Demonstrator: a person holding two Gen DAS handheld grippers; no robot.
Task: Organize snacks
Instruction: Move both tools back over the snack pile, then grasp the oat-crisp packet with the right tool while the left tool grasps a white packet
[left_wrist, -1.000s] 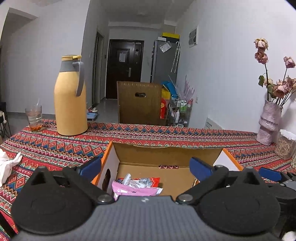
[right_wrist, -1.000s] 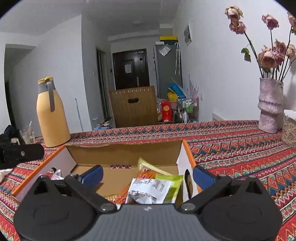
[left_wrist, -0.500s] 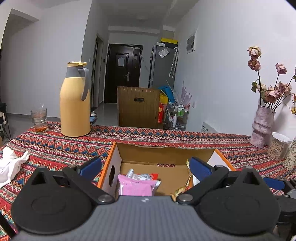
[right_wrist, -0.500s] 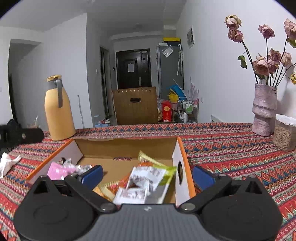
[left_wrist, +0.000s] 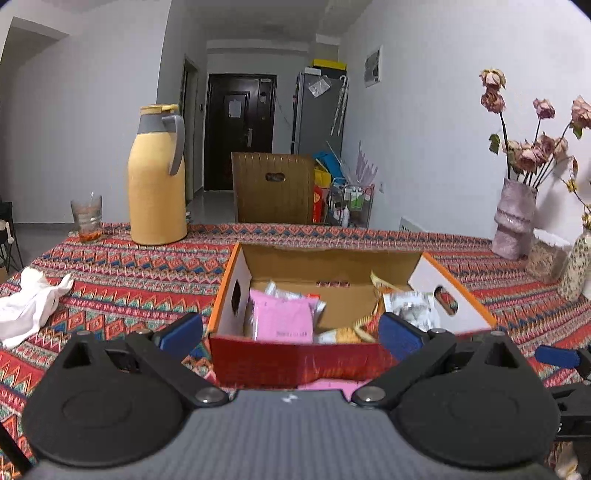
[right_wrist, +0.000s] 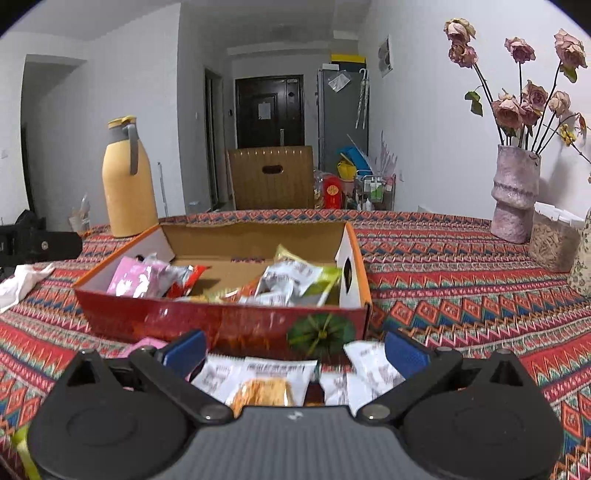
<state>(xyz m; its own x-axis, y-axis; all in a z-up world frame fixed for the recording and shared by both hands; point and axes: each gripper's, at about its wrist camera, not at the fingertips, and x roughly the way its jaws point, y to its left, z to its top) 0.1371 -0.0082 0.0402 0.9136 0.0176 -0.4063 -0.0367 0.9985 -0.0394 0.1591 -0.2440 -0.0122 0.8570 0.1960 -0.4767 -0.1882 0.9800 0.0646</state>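
An open cardboard box (left_wrist: 295, 360) (right_wrist: 229, 321) with a red front wall sits on the patterned tablecloth. Inside lie a pink packet (left_wrist: 282, 319) (right_wrist: 129, 280), a silver-green packet (right_wrist: 295, 277) and several other snack packets. More loose snacks rest on the cloth before the box: white packets (right_wrist: 273, 369) (right_wrist: 369, 363) and a golden cracker packet (right_wrist: 264, 391). My left gripper (left_wrist: 290, 334) is open in front of the box's near wall, nothing between its fingers. My right gripper (right_wrist: 295, 352) is open above the loose packets.
A yellow thermos (left_wrist: 157, 177) (right_wrist: 125, 179) and a glass (left_wrist: 86, 218) stand at the back left. A white cloth (left_wrist: 27, 306) lies at the left. A vase of dried roses (right_wrist: 515, 192) and a jar (right_wrist: 554, 238) stand on the right. A wooden chair (left_wrist: 273, 188) is behind the table.
Both grippers have drawn back from over the box toward the table's near side; the box's red front wall and the loose packets before it have come into view.
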